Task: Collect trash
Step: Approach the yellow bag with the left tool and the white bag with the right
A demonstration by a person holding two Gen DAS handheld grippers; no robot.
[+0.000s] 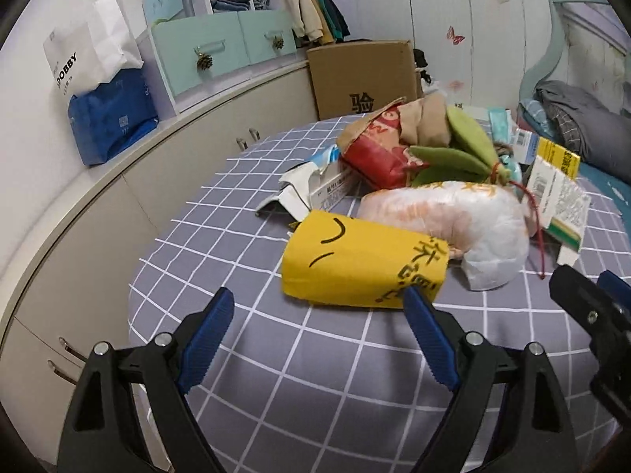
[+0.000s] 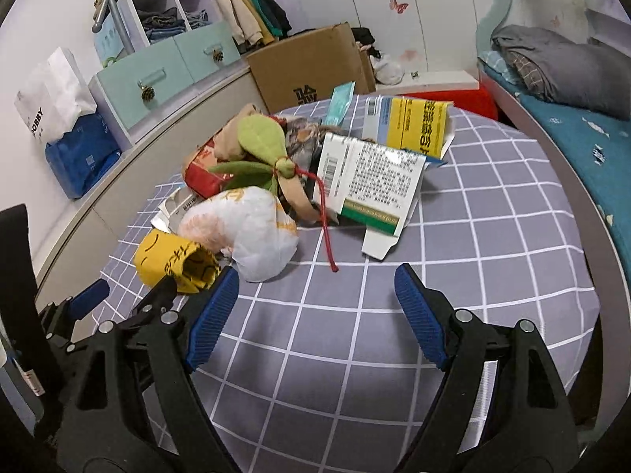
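Note:
A heap of trash lies on the table's grey checked cloth (image 1: 276, 374). Nearest is a yellow paper sleeve (image 1: 355, 264) with a drawn face, on its side. Behind it are a tied white plastic bag (image 1: 453, 220), a red paper bag (image 1: 378, 149), a green plush leaf bundle (image 1: 465, 146) and flattened cartons (image 1: 560, 197). My left gripper (image 1: 319, 299) is open just short of the sleeve, holding nothing. My right gripper (image 2: 317, 276) is open over bare cloth, in front of the white bag (image 2: 252, 228) and a flattened white carton (image 2: 370, 185). The sleeve (image 2: 173, 260) lies to its left.
A cardboard box (image 1: 363, 79) stands behind the table. A low cabinet (image 1: 98, 236) along the left carries a blue bag (image 1: 110, 118), a white paper bag (image 1: 90, 55) and teal drawers. A bed with a grey quilt (image 2: 572, 63) is on the right.

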